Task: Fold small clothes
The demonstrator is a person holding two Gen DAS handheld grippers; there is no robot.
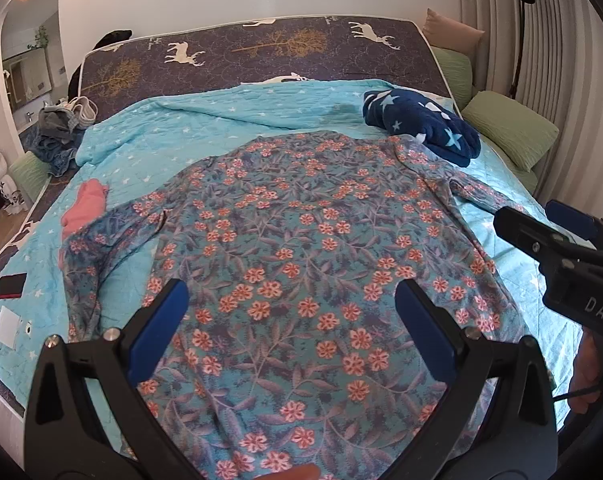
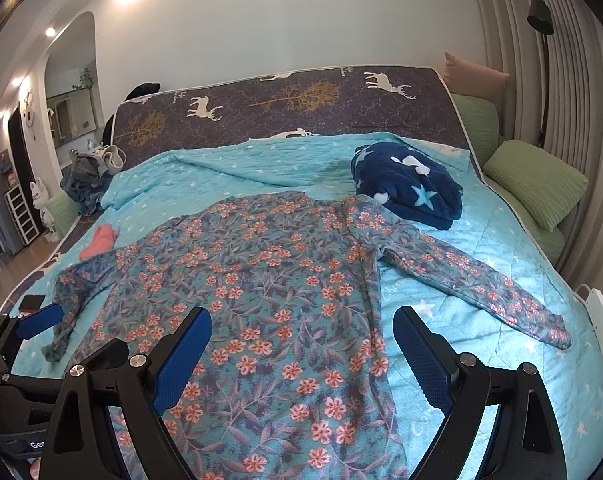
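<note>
Both tongs are released, jaws spread wide and grasping nothing: the left tongs [image 1: 291,308] hover over the lower middle of the one floral shirt [image 2: 261,300], the right tongs [image 2: 301,340] over its hem edge nearer the right sleeve. The shirt lies flat on the turquoise quilt [image 2: 481,248] of the bed, both sleeves out. Beyond the shirt's collar sits one navy star blanket [image 2: 409,184]; beside its left sleeve lies one pink garment [image 1: 83,208]. Two green pillows [image 2: 535,184] flank the blanket's far side.
</note>
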